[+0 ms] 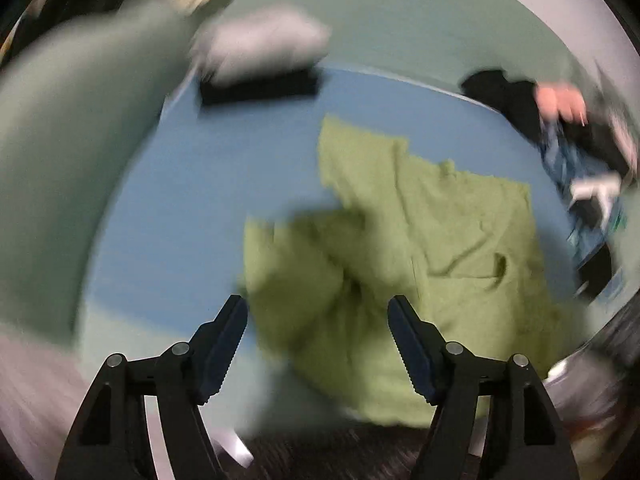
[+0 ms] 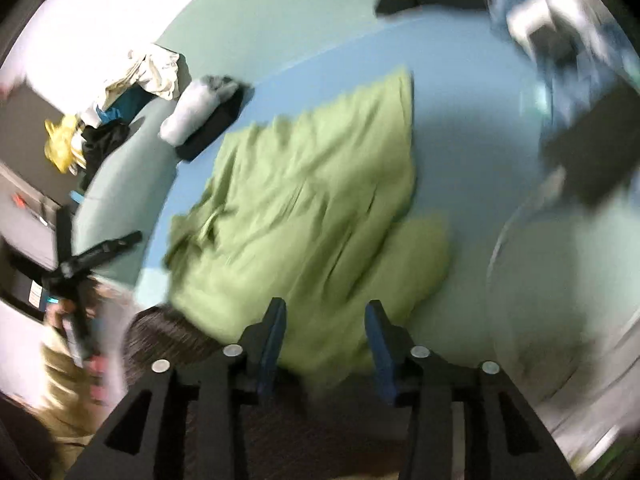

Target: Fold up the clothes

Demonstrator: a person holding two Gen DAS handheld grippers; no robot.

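Both views motion-blurred. Green garment [image 1: 420, 240] lies crumpled on blue mat [image 1: 208, 184] over pale green tabletop [image 1: 400, 16], centre to lower right of left view; centre of right view [image 2: 304, 208]. Left gripper [image 1: 318, 316] jaws wide apart, empty, just above garment's near edge. Right gripper [image 2: 326, 320] jaws apart, empty, over near hem. Folded grey stack [image 1: 260, 48] upper left. Judgement: flatten first, pinch matching corners, lift evenly, avoid doubled layers.

Both wrist views look steeply down from close above the near table [image 1: 168, 200] edge, sharing the green garment [image 1: 400, 248] between them.
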